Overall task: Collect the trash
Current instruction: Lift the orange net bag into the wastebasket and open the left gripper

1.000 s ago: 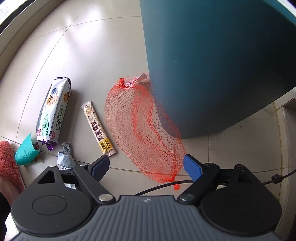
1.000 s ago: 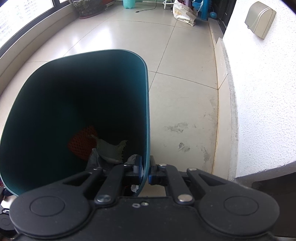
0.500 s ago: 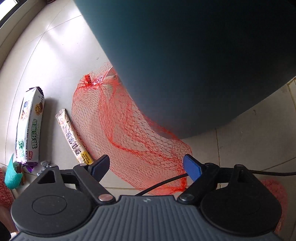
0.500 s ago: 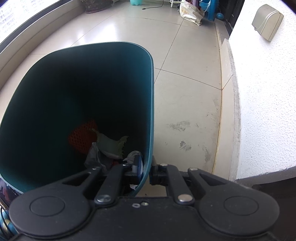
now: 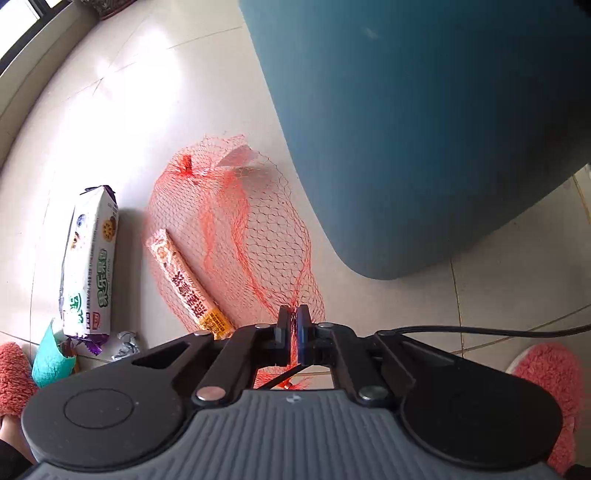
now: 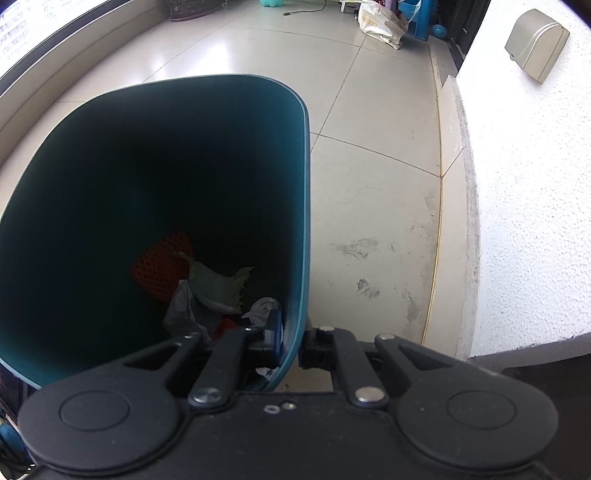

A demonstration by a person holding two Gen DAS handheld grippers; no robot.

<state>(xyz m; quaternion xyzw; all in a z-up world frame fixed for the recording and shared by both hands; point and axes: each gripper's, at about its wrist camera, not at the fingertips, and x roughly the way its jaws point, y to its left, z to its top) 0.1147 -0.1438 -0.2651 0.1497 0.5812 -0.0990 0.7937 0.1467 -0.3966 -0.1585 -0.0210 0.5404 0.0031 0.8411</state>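
Partly done: scraps are lying in the teal bin point(image 6: 110, 206), its rim being clamped by the right hand-held gripper point(image 6: 291, 338). The left hand-held gripper point(image 5: 293, 328), jaws just closed, is pinching the red net bag point(image 5: 236, 236) on the floor; wrappers point(image 5: 90, 258) left of it are still waiting.

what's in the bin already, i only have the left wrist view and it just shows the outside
Observer: The right wrist view looks into the teal bin: an orange-red mesh piece, a pale torn scrap and crumpled grey plastic lie at the bottom.
Operator: is the right gripper free
Observer: No, the right gripper is shut on the bin's rim, one finger inside, one outside.
Operator: anything on the floor past the bin
Observer: That stretch is bare, stained tile along a white textured wall; bags and clutter sit far off.
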